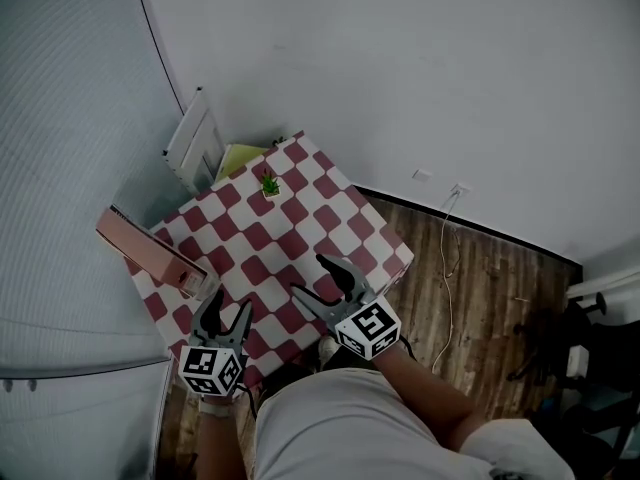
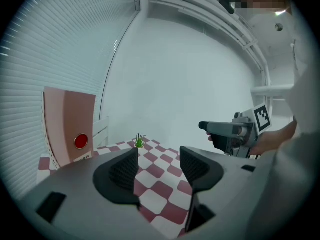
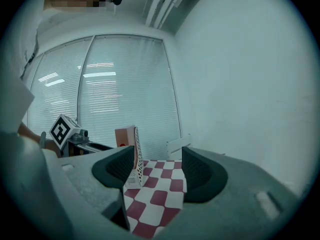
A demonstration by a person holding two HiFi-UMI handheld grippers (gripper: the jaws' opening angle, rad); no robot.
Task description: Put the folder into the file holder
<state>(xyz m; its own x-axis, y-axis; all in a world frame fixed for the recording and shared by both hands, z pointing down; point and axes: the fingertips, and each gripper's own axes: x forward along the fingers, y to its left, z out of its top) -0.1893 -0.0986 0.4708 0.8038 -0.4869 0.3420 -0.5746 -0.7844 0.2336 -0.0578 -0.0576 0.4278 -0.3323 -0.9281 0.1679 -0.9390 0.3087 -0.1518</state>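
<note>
Left gripper (image 1: 226, 306) and right gripper (image 1: 308, 274): my jaws spread, empty, free to reach. Flat yellow folder (image 1: 240, 156) lies at the far corner, well apart from the upright pink file holder (image 1: 150, 246).

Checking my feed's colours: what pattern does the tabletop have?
The tabletop is a maroon-and-white checkerboard, clearest in the head view.

I read the left gripper (image 1: 226, 306) with jaws apart and empty, pointing forward and slightly down. The right gripper (image 1: 312, 276) is just beside it and a little further ahead, jaws partly apart, empty. The right forearm (image 1: 425, 383) angles in from lower right.
</note>
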